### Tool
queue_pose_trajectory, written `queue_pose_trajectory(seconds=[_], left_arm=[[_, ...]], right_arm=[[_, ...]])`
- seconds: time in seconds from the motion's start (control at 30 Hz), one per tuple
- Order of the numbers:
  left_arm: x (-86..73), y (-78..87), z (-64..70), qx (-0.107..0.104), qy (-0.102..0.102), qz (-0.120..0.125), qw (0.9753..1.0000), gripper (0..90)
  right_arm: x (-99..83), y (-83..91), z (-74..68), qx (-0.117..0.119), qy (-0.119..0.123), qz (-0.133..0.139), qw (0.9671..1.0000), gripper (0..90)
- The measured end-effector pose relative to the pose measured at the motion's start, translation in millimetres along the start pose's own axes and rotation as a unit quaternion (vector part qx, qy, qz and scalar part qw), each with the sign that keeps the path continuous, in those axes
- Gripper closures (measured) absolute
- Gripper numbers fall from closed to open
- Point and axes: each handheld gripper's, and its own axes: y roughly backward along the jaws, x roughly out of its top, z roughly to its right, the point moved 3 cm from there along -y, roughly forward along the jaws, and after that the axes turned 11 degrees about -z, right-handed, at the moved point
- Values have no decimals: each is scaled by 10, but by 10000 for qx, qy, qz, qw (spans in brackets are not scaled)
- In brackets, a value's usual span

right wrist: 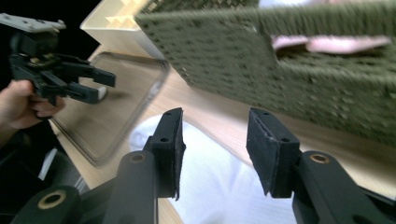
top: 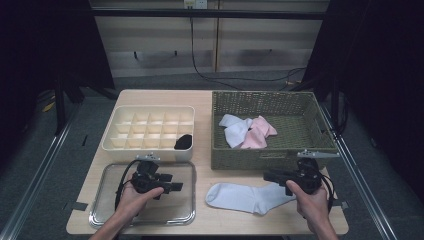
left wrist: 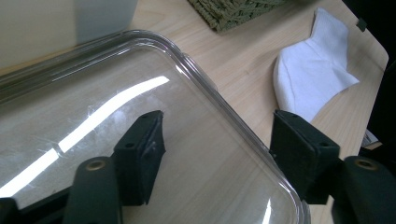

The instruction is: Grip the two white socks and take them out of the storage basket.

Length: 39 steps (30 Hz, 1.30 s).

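High view: the sock (top: 247, 197) lies flat on the table (top: 210, 170), long axis left-right, cuff end just beside the right gripper (top: 274, 176); the left gripper (top: 172, 182) hovers over the tray (top: 102, 212), farther off

Left gripper view: jaws wide and empty above the tray's corner (left wrist: 261, 149), sock (left wrist: 317, 79) beyond

Right gripper view: jaws wide, empty, sock (right wrist: 219, 186) directly beneath and between them

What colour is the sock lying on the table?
White: the sock shows best in the high view.
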Motion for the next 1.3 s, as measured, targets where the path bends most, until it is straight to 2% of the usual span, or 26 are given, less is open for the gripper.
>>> queue_pose_trajectory(seconds=[0.33, 0.57, 0.73, 0.8, 1.07, 1.3], left_arm=[[-14, 5, -20, 14, 7, 45, 10000, 321], [-15, -1, -35, 40, 32, -7, 10000, 321], [-18, 2, -36, 33, 36, -7, 10000, 320], [-18, 5, -36, 27, 39, 0, 10000, 320], [-18, 5, -47, 25, 80, -16, 10000, 320], [-19, 10, -53, 45, 88, 29, 9999, 320]], right_arm=[[330, 96, -136, 146, 162, 71, 9997, 551], [552, 3, -189, 100, 322, 50, 9994, 533], [716, -36, -209, 154, 378, 93, 9991, 532], [785, -32, -188, 149, 359, 139, 9991, 532], [1025, -110, -46, 55, 281, 47, 9996, 532], [1163, -196, -3, -2, 312, -51, 9995, 531]])
